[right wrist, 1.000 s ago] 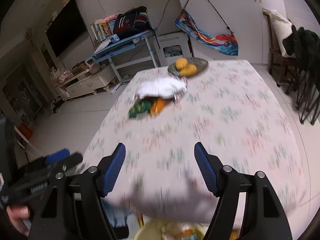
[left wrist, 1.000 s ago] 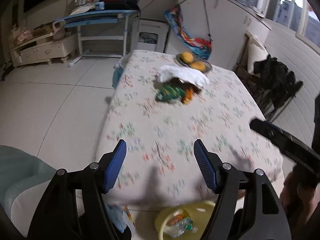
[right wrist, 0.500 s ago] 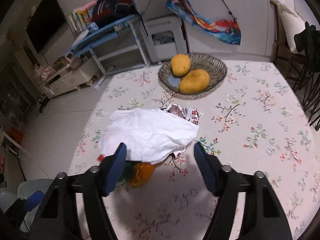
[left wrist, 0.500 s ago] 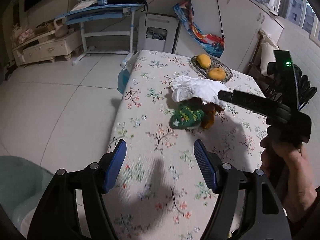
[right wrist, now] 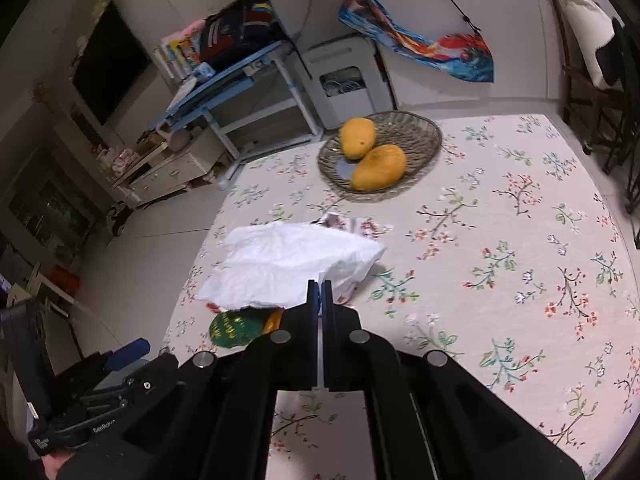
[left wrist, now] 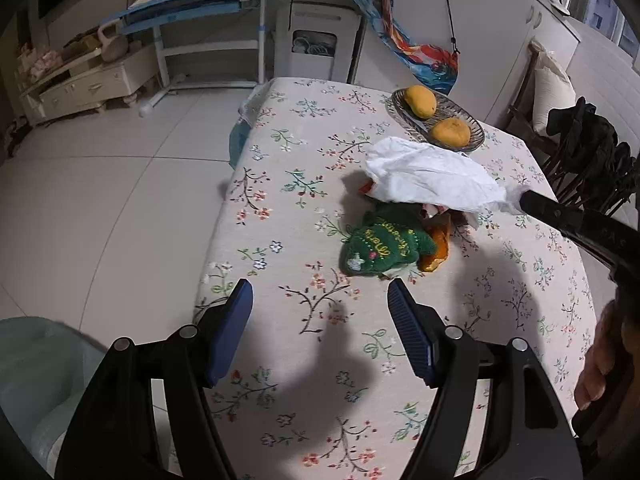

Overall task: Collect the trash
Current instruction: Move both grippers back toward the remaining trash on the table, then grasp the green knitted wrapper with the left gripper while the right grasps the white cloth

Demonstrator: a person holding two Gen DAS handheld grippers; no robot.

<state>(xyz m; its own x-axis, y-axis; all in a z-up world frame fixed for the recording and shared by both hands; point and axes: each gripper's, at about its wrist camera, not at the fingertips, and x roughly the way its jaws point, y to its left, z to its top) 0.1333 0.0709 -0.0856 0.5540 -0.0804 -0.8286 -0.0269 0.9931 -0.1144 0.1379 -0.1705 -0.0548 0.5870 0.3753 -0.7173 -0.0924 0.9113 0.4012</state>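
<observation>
A crumpled white plastic sheet (left wrist: pixel 424 180) (right wrist: pixel 288 264) lies over a pile of trash on the flowered table (left wrist: pixel 300 160). Under it are a green knitted piece (left wrist: pixel 384 246) (right wrist: pixel 232 328), an orange peel (left wrist: pixel 438 248) and a red-and-white wrapper (right wrist: pixel 360 226). My right gripper (right wrist: pixel 319 294) is closing, and its jaws pinch the sheet's near edge; in the left wrist view its tip (left wrist: pixel 528 200) meets the sheet's right end. My left gripper (left wrist: pixel 320 304) stands open and empty above the table, short of the green piece.
A woven basket (left wrist: pixel 404 114) (right wrist: pixel 424 128) with two mangoes stands just behind the pile. Chairs draped with dark clothing (left wrist: pixel 588 148) flank the table's right side. A pale green seat (left wrist: pixel 36 360) is at the lower left, and a blue desk (left wrist: pixel 192 4) stands at the back.
Both grippers moved forward over the table to the pile. The right jaws went from wide apart to pinched on the white sheet's edge. The yellow bin below the table's edge left view.
</observation>
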